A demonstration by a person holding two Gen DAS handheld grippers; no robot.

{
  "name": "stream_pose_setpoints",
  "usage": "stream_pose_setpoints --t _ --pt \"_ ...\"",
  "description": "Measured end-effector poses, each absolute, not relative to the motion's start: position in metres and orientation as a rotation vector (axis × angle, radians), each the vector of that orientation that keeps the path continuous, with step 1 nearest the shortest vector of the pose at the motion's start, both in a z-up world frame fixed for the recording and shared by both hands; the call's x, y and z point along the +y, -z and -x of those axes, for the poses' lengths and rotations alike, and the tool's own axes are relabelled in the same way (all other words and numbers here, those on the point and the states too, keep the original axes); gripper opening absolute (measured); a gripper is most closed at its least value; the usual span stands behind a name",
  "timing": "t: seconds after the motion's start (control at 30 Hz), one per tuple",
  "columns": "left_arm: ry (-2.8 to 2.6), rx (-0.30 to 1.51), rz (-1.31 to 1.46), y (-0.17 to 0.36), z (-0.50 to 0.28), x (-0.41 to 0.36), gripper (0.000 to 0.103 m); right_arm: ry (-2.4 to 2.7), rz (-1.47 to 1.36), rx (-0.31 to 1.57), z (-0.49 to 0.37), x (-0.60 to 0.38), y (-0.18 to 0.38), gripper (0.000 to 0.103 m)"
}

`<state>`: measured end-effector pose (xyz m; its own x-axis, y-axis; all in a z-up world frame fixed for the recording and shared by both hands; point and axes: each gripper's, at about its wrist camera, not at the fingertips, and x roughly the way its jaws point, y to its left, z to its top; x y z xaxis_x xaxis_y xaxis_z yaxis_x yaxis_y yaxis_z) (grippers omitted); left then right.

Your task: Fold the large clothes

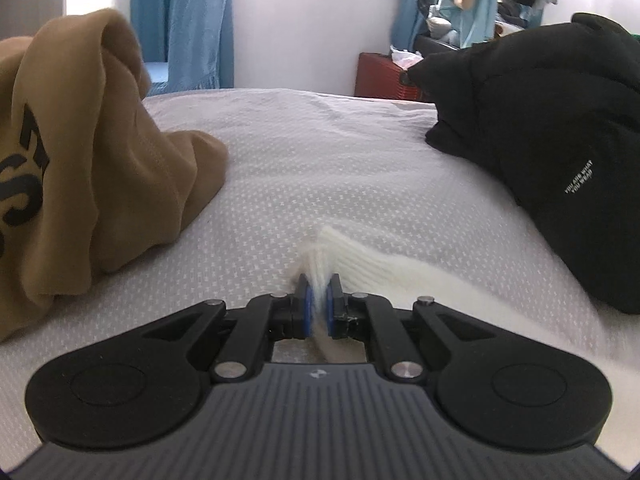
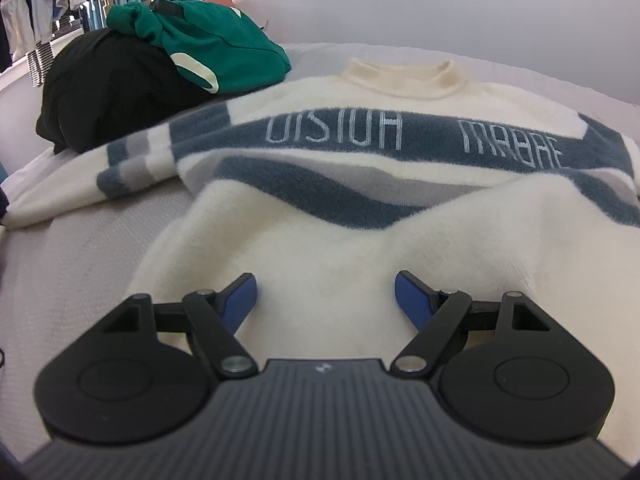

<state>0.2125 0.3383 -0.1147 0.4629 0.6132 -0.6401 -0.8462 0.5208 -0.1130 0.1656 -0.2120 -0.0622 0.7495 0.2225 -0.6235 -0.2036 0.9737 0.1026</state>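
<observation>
- A bed covered in a white sheet with a fine woven dot pattern [image 1: 304, 168] carries everything; the sheet shows light creases toward its far edge.
- A crumpled tan sweatshirt with dark printed letters [image 1: 100, 168] sits heaped on its left side in the left wrist view.
- A bulky black garment with small white lettering [image 1: 552, 152] lies on the opposite side.
- A green garment with white patches [image 2: 216, 44] rests on top of the black one.
- A fluffy cream knit sweater with blue-grey bands and pale lettering [image 2: 360, 184] lies spread on the sheet, collar at the far end, one sleeve stretched out sideways.
</observation>
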Motion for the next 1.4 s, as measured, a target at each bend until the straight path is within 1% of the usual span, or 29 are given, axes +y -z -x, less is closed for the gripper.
stream_pose_setpoints --t 0.2,0.27,0.3,0.33,0.37,0.4,0.43,0.47,0.57,0.7,0.93,1.03,1.1,1.27,1.4 --pt "-0.895 0.599 0.423 0.116 -0.213 0.34 0.01 -0.233 -0.021 0.681 -0.164 -0.211 0.061 0.079" --pt "-0.883 0.606 0.41 0.114 -0.212 0.337 0.014 -0.232 -0.021 0.678 -0.164 -0.211 0.06 0.077" --pt "-0.876 0.611 0.404 0.113 -0.212 0.335 0.02 -0.23 -0.02 0.676 -0.163 -0.211 0.059 0.077" --pt "-0.865 0.619 0.402 0.111 -0.211 0.334 0.029 -0.229 -0.018 0.674 -0.163 -0.21 0.059 0.077" --pt "-0.855 0.625 0.402 0.111 -0.211 0.333 0.034 -0.228 -0.014 0.672 -0.163 -0.21 0.059 0.077" --pt "-0.845 0.628 0.402 0.11 -0.209 0.331 0.043 -0.228 -0.011 0.67 -0.163 -0.21 0.058 0.077" --pt "-0.834 0.627 0.402 0.108 -0.206 0.327 0.048 -0.227 -0.009 0.668 -0.163 -0.21 0.058 0.077" --pt "-0.821 0.625 0.407 0.105 -0.203 0.324 0.049 -0.226 -0.008 0.665 -0.162 -0.21 0.057 0.077" --pt "-0.781 0.627 0.47 0.093 -0.19 0.314 0.05 -0.225 -0.01 0.658 -0.162 -0.21 0.055 0.077" --pt "-0.692 0.567 0.564 0.074 -0.169 0.294 0.053 -0.223 -0.017 0.632 -0.158 -0.213 0.05 0.077" --pt "-0.507 0.529 0.474 0.042 -0.156 0.226 0.053 -0.2 -0.014 0.587 -0.148 -0.222 0.04 0.077" --pt "-0.406 0.524 0.5 0.041 -0.144 0.194 0.053 -0.194 -0.022 0.588 -0.144 -0.23 0.032 0.077" --pt "-0.333 0.543 0.506 0.045 -0.137 0.166 0.053 -0.211 -0.045 0.611 -0.14 -0.237 0.023 0.077" --pt "-0.172 0.627 0.406 0.049 -0.123 0.113 0.053 -0.255 -0.111 0.666 -0.13 -0.265 -0.012 0.077" --pt "-0.042 0.723 0.457 0.062 -0.114 0.089 0.053 -0.242 -0.177 0.784 -0.128 -0.302 -0.032 0.077"
